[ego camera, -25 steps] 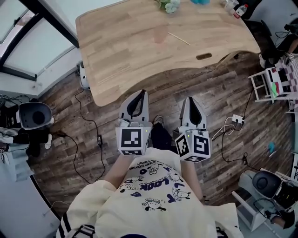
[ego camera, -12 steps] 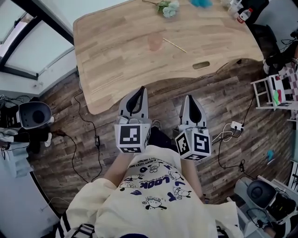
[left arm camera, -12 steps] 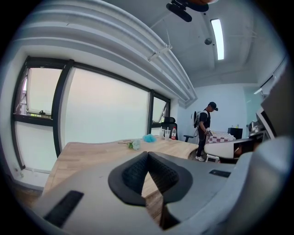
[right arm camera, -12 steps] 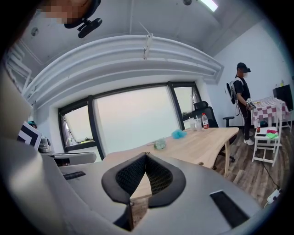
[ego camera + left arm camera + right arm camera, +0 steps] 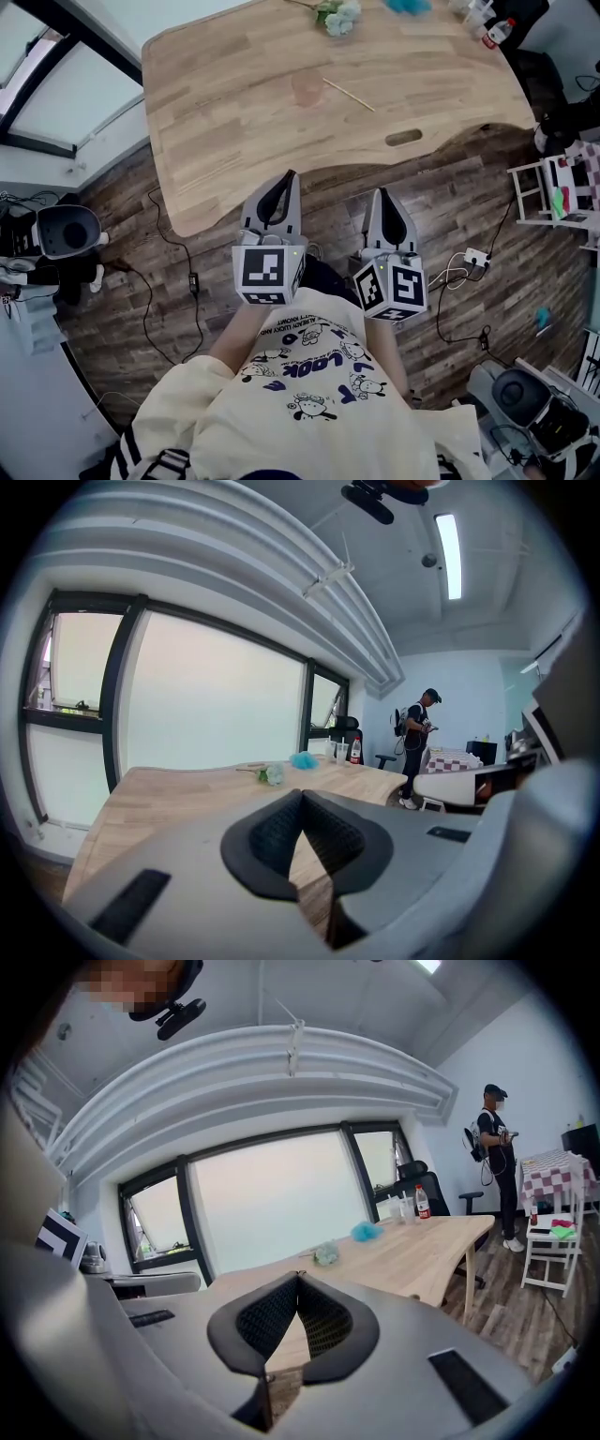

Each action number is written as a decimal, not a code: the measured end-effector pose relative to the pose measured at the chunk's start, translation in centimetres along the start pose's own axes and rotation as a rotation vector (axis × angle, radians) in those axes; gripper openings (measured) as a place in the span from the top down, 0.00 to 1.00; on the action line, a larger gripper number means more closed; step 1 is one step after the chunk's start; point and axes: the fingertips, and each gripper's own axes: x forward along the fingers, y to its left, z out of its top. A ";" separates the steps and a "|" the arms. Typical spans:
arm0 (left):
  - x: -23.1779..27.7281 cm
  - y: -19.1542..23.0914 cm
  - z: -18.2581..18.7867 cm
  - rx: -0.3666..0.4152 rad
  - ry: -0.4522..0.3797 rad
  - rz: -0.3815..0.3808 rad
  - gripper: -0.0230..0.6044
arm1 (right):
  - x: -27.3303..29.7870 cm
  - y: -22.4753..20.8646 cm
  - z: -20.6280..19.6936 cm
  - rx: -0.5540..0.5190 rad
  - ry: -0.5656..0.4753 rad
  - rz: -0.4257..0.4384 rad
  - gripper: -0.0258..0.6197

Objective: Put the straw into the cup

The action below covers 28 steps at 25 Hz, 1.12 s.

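Lying well beyond left tongs [image 5: 285,180], right tongs [image 5: 382,196]: straw [image 5: 348,95].

From your head view the cup [image 5: 307,87] is a faint pink smudge on the table [image 5: 225,103], too small to show its contents. You cannot tell whether the thin straw [image 5: 349,95] touches it. The top edge cuts off the flowers [image 5: 337,13] and a blue object [image 5: 409,5].
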 end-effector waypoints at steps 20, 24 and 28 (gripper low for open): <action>4.1 3.0 0.7 -0.031 0.014 -0.013 0.91 | 5.4 0.9 0.4 -0.015 0.022 -0.003 0.96; 6.3 4.2 1.7 -0.032 0.009 -0.016 0.91 | 7.7 0.9 1.1 -0.019 0.020 -0.002 0.96; 8.2 4.8 2.1 -0.033 0.017 -0.022 0.91 | 9.7 0.6 1.3 -0.016 0.030 -0.010 0.96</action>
